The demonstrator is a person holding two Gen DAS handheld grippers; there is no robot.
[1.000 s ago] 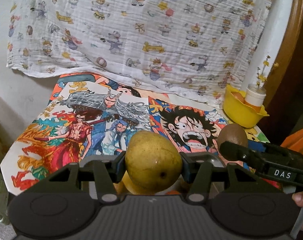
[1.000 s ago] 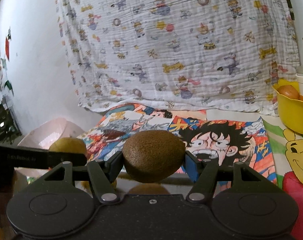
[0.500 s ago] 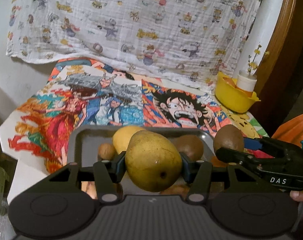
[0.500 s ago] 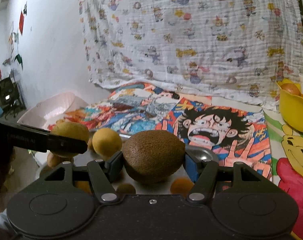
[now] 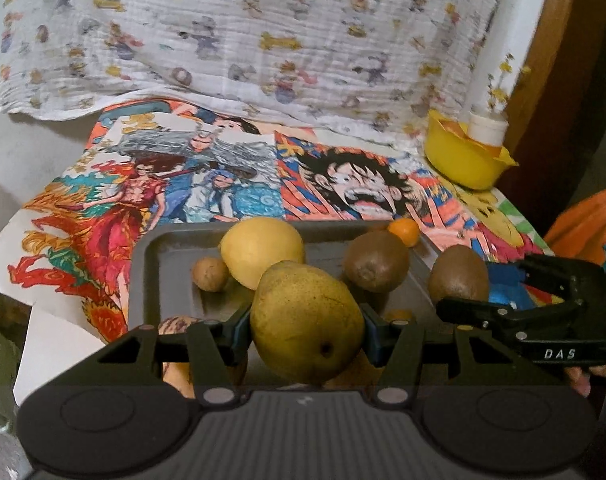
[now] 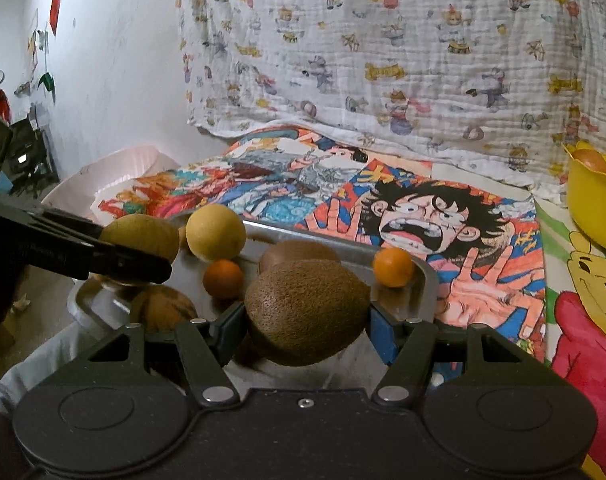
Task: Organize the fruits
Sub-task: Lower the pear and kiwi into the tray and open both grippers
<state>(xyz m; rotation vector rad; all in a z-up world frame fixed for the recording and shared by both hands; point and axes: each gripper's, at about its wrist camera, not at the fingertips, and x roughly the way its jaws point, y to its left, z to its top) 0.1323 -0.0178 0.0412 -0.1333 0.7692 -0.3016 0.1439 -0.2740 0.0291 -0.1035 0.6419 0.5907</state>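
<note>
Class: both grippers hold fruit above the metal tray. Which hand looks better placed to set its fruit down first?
Probably right: its kiwi hangs over bare tray floor, while the left's pear hangs over other fruit.

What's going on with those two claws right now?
Left gripper clamps pear. Right gripper clamps kiwi. Both above crowded fruit tray.

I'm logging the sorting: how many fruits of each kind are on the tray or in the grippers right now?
Kiwis: 2, held kiwi, tray kiwi
Oranges: 2, middle orange, rim orange
Pear: 1
Yellow round fruit: 1
Small brown fruit: 1
Mottled brown fruit: 1
Total: 8
</note>
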